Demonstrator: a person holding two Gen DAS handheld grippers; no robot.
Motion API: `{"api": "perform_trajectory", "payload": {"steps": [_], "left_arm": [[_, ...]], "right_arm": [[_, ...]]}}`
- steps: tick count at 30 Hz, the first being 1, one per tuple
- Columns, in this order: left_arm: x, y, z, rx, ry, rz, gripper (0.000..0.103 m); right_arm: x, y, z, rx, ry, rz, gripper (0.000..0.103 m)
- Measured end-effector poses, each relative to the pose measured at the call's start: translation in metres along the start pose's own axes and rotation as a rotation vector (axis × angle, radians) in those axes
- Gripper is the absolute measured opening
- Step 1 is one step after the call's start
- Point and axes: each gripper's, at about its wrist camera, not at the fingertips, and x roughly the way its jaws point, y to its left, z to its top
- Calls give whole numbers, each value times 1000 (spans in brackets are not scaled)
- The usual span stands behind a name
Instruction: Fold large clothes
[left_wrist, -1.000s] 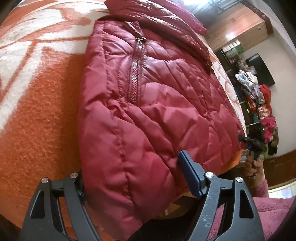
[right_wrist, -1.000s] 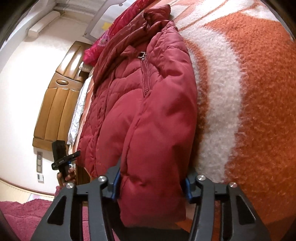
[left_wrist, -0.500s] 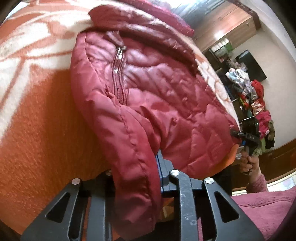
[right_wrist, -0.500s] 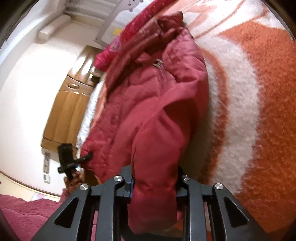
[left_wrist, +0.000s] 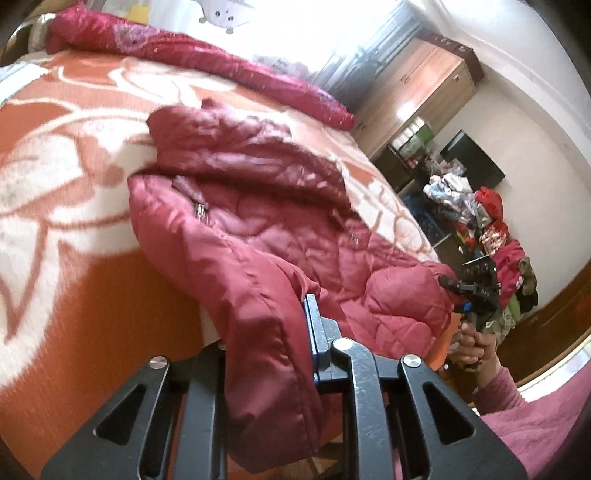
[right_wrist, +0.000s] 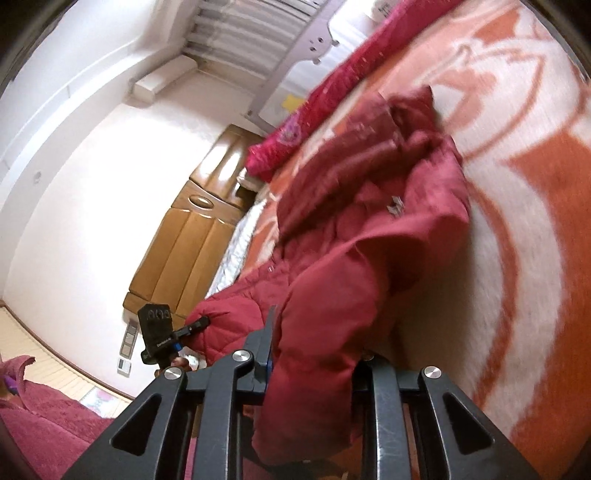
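A dark red quilted puffer jacket (left_wrist: 266, 221) lies on the bed, its hem raised towards me. My left gripper (left_wrist: 269, 332) is shut on one hem corner, with fabric bunched between its fingers. My right gripper (right_wrist: 317, 350) is shut on the other hem corner of the jacket (right_wrist: 369, 229). Each gripper also shows small in the other's view, the right one (left_wrist: 476, 291) and the left one (right_wrist: 159, 332), each at the jacket's far hem corner. The jacket's collar end rests on the blanket farther away.
An orange and white patterned blanket (left_wrist: 74, 177) covers the bed. A red floral pillow (left_wrist: 207, 59) lies along the far side. A wooden headboard (right_wrist: 184, 236) is at the left. A wardrobe (left_wrist: 424, 85) and a pile of clothes (left_wrist: 487, 229) stand beyond the bed.
Both grippers closed on the jacket's hem and lifted it off the bed, pulling up and back. The jacket now sags between hem and collar, and both views show more of the room.
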Motion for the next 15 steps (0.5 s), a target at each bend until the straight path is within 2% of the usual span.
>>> {"api": "perform_trajectory", "payload": {"steps": [7,15], "left_arm": [[-6,4,43,-15,-110,-8,16],[9,1,102,9,-167,11,16]], "right_arm": [[1,20,46,-51,-103,35,21],[17,30,109,-82,-164,19,20]]}}
